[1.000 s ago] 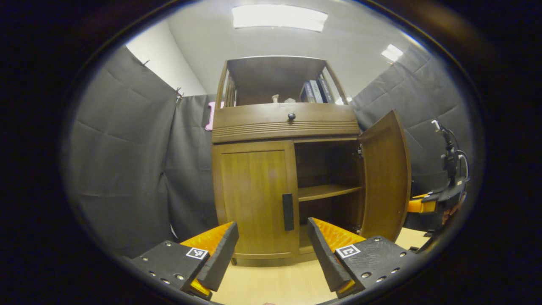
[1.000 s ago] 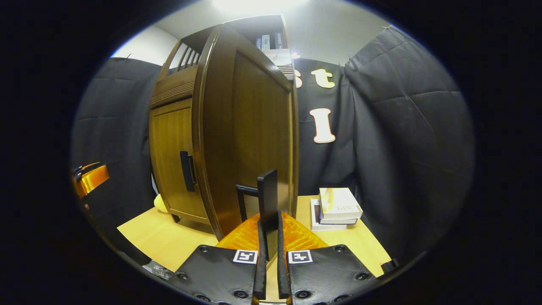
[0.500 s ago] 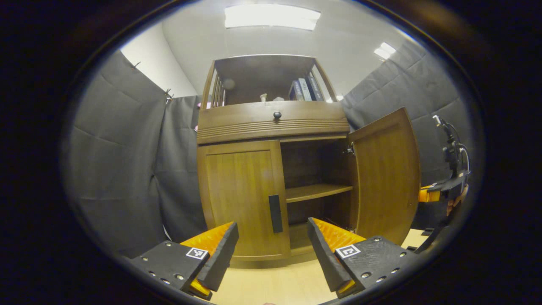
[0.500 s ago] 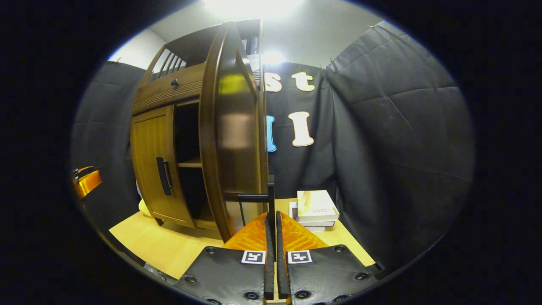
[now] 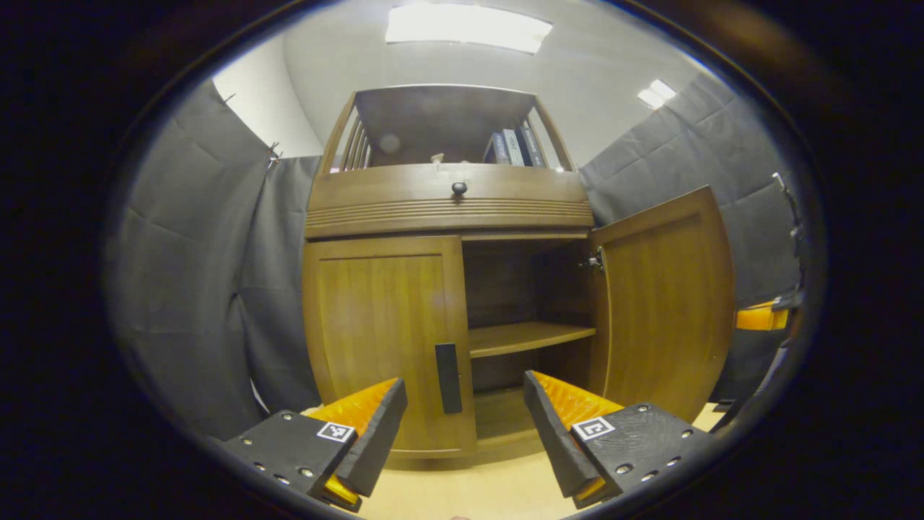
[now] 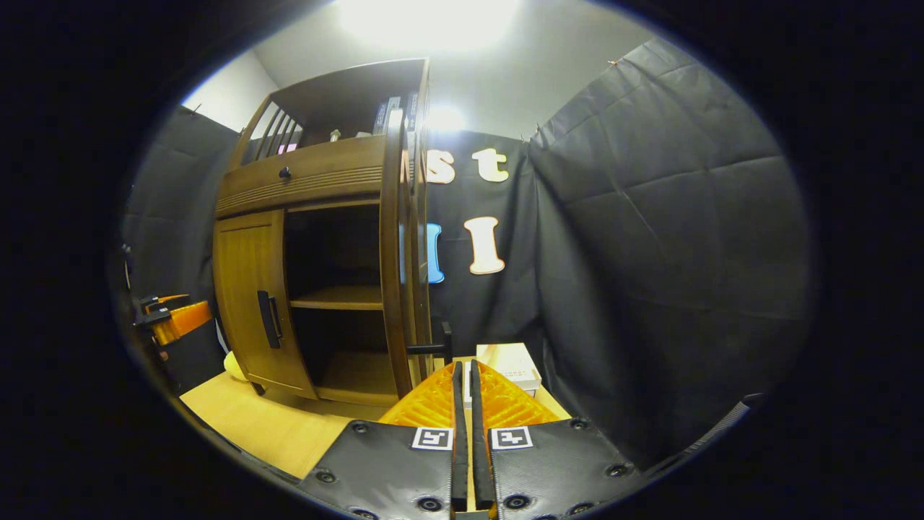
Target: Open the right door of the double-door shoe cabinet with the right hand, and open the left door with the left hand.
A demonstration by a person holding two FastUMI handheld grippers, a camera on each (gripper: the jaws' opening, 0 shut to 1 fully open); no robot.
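I'm lining my wide-open left fingers (image 5: pixel 462 426) on the left handle (image 5: pixel 447 378); right fingers (image 6: pixel 465 383) pressed together near the right handle (image 6: pixel 437 347), grip unclear.

My left gripper (image 5: pixel 462 404) hung open in front of the shoe cabinet (image 5: pixel 447 209), its two fingers spread wide and touching nothing. Between them I saw the left door (image 5: pixel 382 339), closed flat, with its dark vertical handle (image 5: pixel 447 367) near the inner edge. The right door (image 5: pixel 664 296) stood swung out wide, showing its inner face and a hinge (image 5: pixel 593 260) at the top. Inside, one shelf (image 5: pixel 530 336) crossed the dark opening. Above the doors ran a drawer front with a round knob (image 5: pixel 459 188), and some books (image 5: pixel 511 147) stood in the open top compartment. The cabinet sat on a pale wooden surface (image 5: pixel 469 491). At the far right edge I saw part of my other gripper (image 5: pixel 758 318), past the open door.
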